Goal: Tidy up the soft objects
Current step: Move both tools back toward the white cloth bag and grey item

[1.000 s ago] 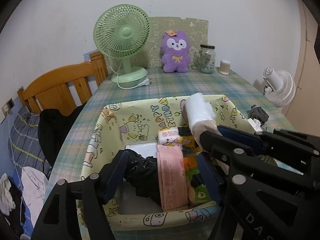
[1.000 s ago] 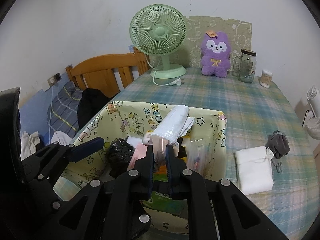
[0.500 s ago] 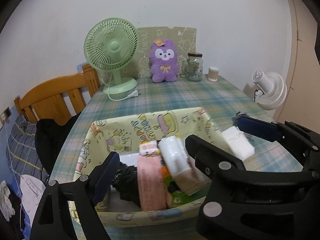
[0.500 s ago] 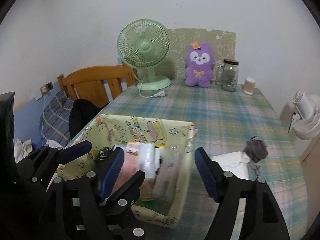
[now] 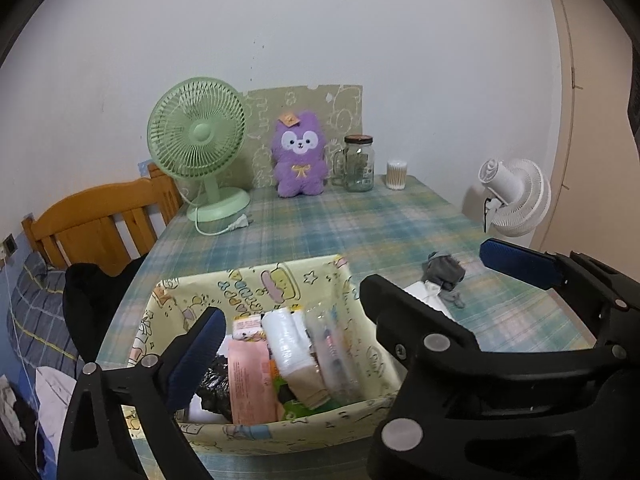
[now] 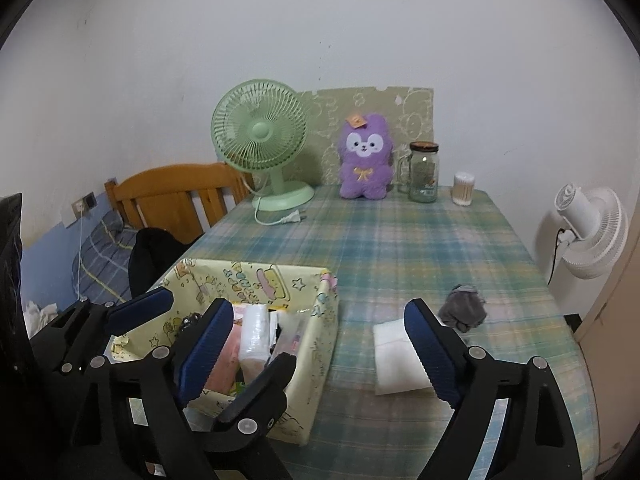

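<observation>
A yellow cartoon-print basket stands near the table's front edge. It holds a white plastic-wrapped roll, a pink pack, a black bag and a clear pouch. A white folded cloth and a grey sock lie to the right of the basket. My left gripper is open above the basket's front. My right gripper is open and empty, raised over the basket's right wall and the white cloth.
At the table's back stand a green fan, a purple plush toy, a glass jar and a cotton-swab pot. A white fan is off the right edge. A wooden chair with dark clothing is at left.
My right gripper opened and let go of the white roll, which now sits in the basket. Both grippers pulled up and back from the basket.
</observation>
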The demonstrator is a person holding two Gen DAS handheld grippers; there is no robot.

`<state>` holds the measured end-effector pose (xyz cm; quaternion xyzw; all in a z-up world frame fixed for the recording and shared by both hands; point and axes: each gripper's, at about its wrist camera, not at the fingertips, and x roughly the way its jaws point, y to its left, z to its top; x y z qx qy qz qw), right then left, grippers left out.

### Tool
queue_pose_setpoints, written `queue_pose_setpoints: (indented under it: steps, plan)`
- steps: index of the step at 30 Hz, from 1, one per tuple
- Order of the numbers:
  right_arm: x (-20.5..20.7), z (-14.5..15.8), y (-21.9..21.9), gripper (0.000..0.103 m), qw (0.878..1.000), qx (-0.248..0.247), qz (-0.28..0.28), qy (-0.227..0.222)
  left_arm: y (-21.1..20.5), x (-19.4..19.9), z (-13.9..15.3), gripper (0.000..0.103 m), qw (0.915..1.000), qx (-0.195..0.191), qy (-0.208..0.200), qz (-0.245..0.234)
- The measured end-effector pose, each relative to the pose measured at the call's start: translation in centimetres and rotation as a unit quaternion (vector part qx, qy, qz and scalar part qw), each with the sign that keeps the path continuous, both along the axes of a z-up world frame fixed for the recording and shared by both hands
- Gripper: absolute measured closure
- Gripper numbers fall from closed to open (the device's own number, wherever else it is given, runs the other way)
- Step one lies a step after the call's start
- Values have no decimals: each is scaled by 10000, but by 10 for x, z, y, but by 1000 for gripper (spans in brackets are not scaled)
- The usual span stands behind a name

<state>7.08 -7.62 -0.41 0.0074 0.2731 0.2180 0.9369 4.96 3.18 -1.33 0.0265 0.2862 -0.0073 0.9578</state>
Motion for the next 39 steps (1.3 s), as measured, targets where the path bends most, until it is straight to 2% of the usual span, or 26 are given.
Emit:
queue_pose_setpoints:
  steps: [11, 22, 39]
  plan:
    - [-8, 10, -32, 8, 9991, -78, -336, -252, -29, -4, 9, 0, 9999, -6, -105, -64]
    - [-8, 6, -62, 8, 9978, -129, -609, -229, -58, 0, 3, 0, 9992, -249, -97, -281]
    - [11, -16, -109, 7, 9954, -71, -953, -39, -103, 21, -14, 1, 9988, -219, -2, -427]
